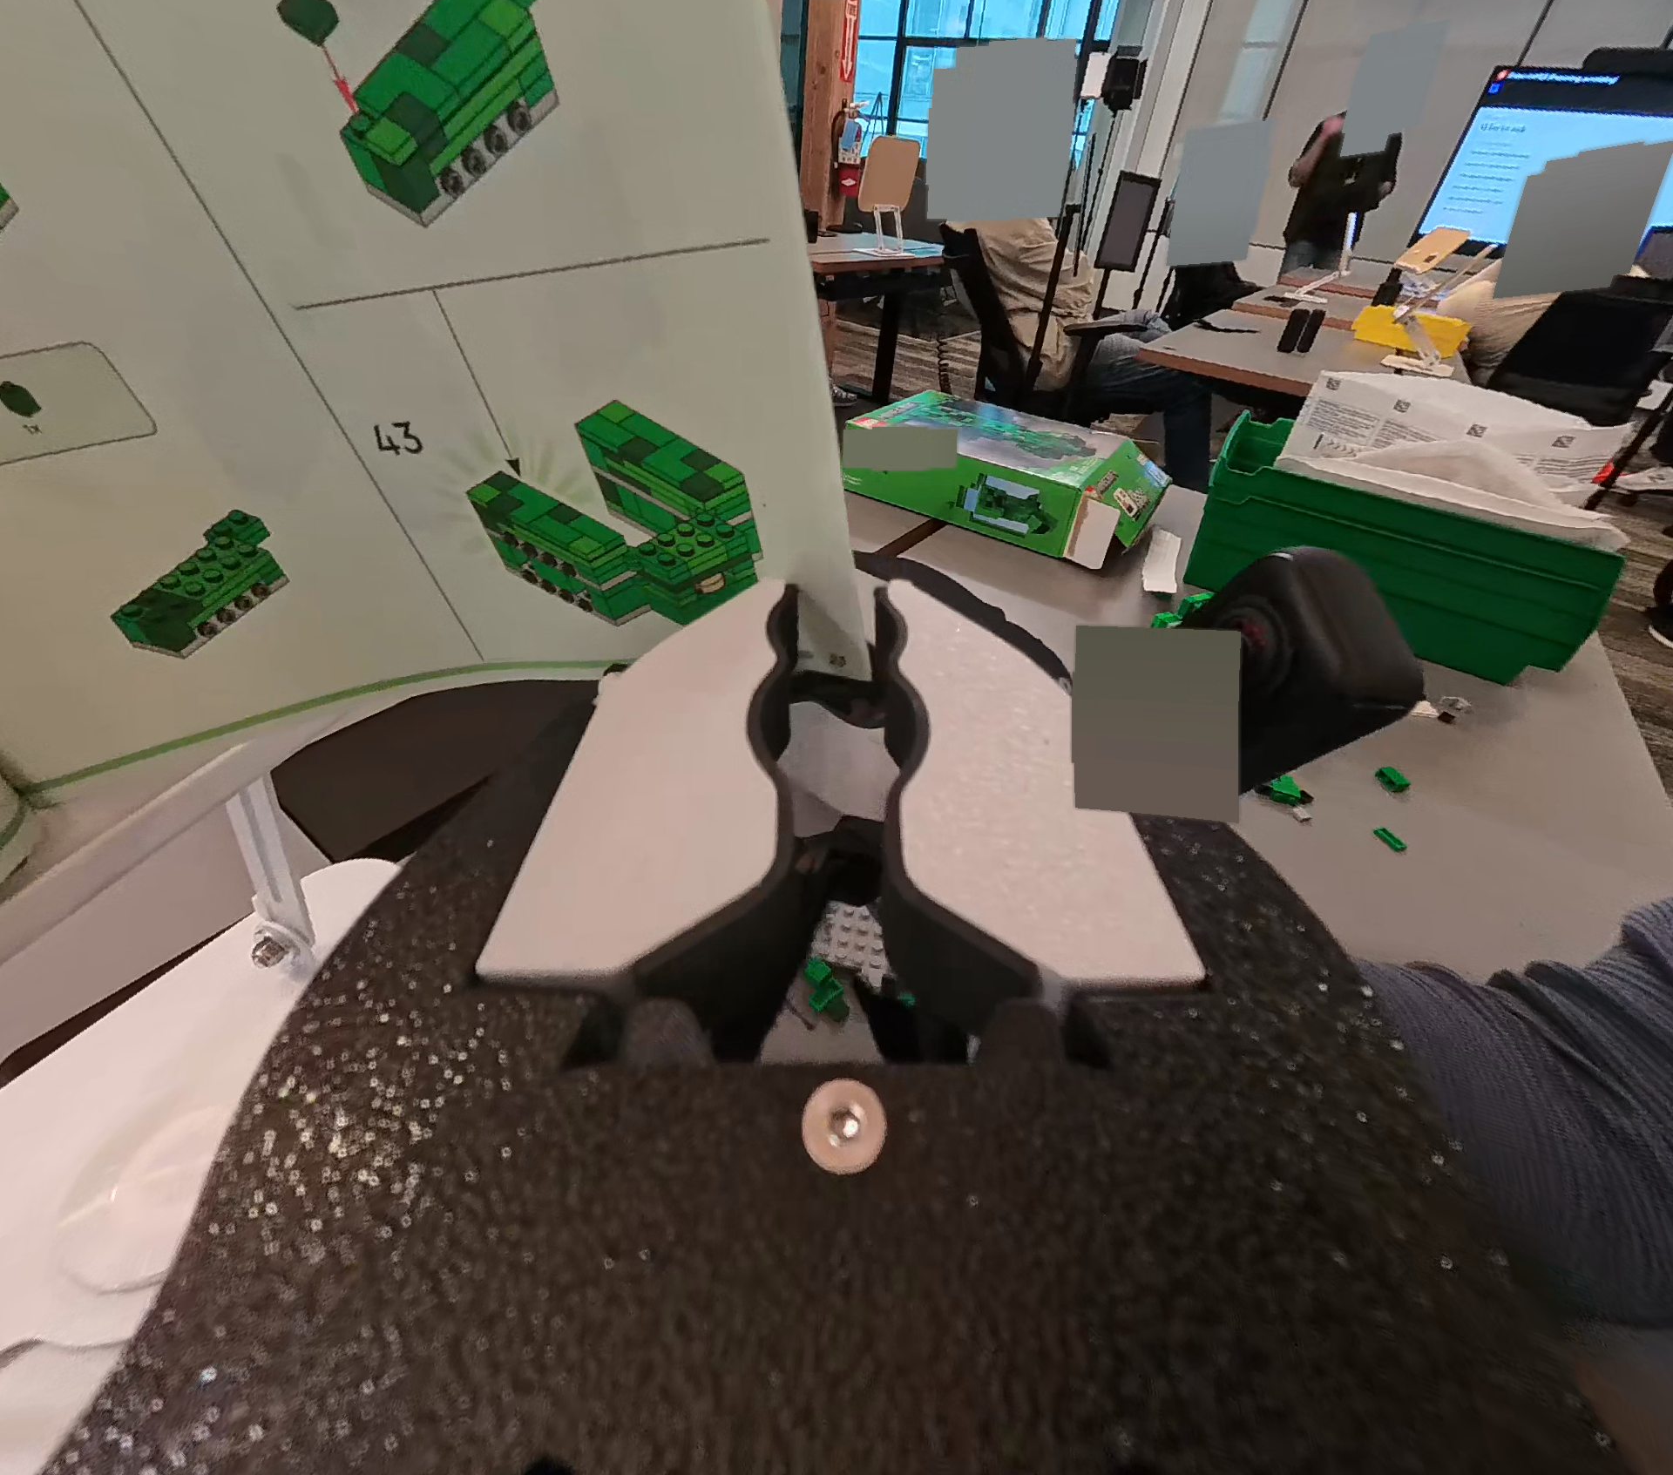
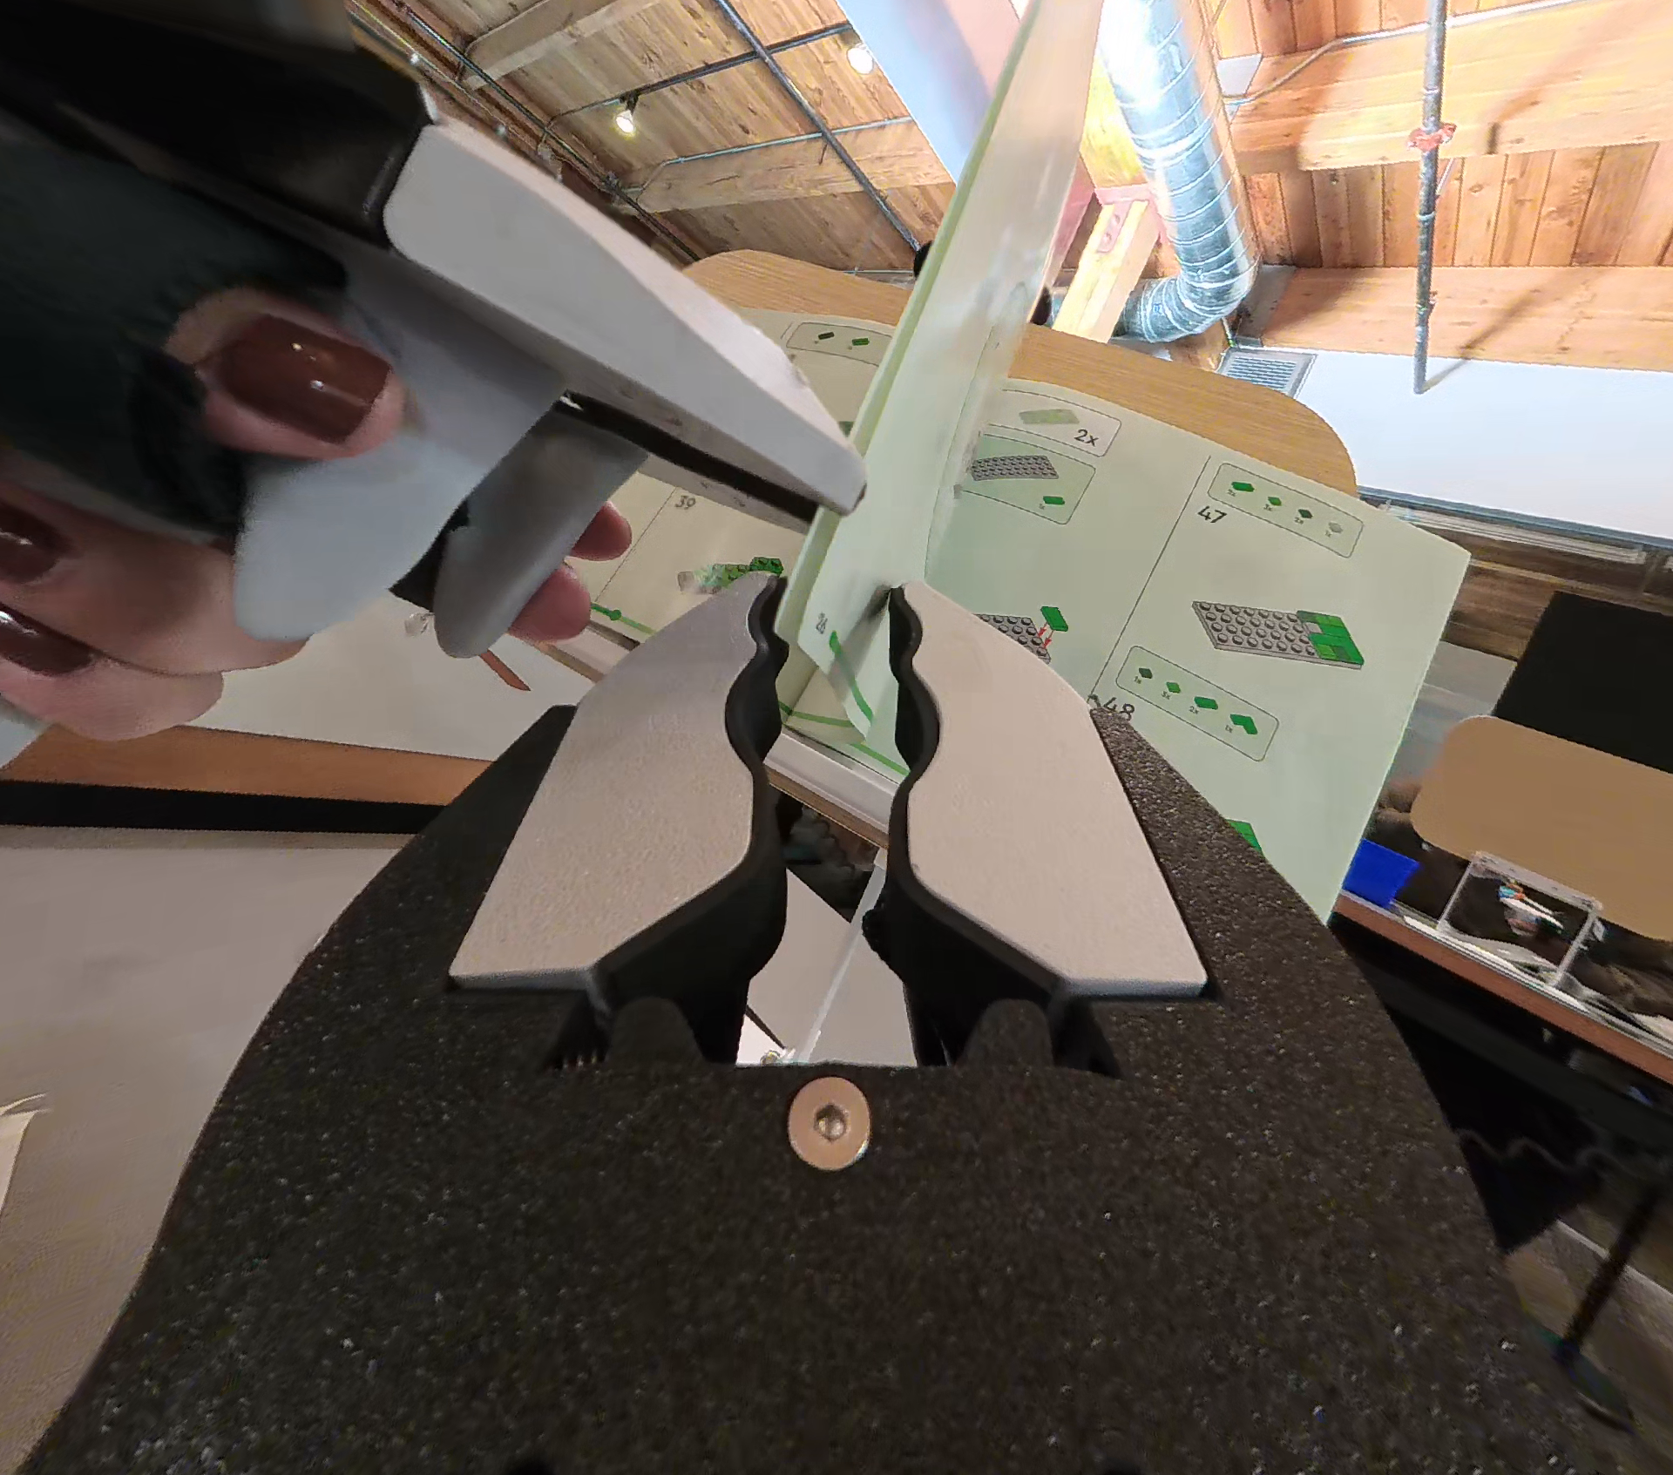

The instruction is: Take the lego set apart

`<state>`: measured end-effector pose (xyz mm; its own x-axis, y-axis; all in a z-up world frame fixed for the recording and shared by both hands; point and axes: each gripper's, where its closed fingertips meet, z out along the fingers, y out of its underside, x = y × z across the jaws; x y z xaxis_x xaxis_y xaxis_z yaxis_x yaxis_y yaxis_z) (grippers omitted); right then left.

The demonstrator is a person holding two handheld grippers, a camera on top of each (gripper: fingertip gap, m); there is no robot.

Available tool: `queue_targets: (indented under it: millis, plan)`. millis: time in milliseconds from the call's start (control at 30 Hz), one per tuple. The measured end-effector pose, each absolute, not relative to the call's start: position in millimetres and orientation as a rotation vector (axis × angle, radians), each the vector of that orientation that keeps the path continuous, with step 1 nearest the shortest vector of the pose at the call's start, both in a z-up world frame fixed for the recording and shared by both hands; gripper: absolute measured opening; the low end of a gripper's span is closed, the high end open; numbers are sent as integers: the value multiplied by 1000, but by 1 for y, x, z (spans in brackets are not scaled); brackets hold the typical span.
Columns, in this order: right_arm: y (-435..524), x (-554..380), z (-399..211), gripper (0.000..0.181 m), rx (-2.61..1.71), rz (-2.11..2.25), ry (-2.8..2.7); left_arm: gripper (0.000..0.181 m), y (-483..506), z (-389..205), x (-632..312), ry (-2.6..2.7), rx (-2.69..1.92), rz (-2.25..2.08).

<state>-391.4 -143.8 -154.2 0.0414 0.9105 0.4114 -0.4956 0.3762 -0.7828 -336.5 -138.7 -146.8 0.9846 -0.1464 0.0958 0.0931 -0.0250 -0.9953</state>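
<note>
The instruction booklet's pale green page [image 1: 407, 164] stands upright, seen edge-on in the right wrist view [image 2: 960, 345]. My left gripper [image 1: 837, 599] is shut on its lower corner and also shows at upper left in the right wrist view [image 2: 842, 504]. My right gripper [image 2: 833, 603] has its jaws slightly apart around the same corner; its black body [image 1: 1304, 644] shows to the right in the left wrist view. A grey Lego plate [image 1: 851, 934] with green pieces lies below my left gripper, mostly hidden. Loose green bricks [image 1: 1390, 778] lie on the grey table [image 1: 1494, 798].
The open booklet spread [image 2: 1222, 617] leans on a tan stand [image 2: 1177, 381]. A green Lego box [image 1: 996, 472] and a green bin [image 1: 1403, 581] with white paper sheets stand at the back right. People sit at tables behind. The grippers' ends are close to 5 cm from one another.
</note>
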Motion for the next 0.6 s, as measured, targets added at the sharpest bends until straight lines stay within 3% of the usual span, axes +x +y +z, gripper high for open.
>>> queue_targets:
  millis: [367,600]
  plan:
    - [-143,-390,-154,20,-502,1166,-1038,17,-136,-152,-335,50,-1613,-195]
    - [-142,-390,-154,21,-506,1178,-1037,3,-136,-154,-336,46,-1625,-187]
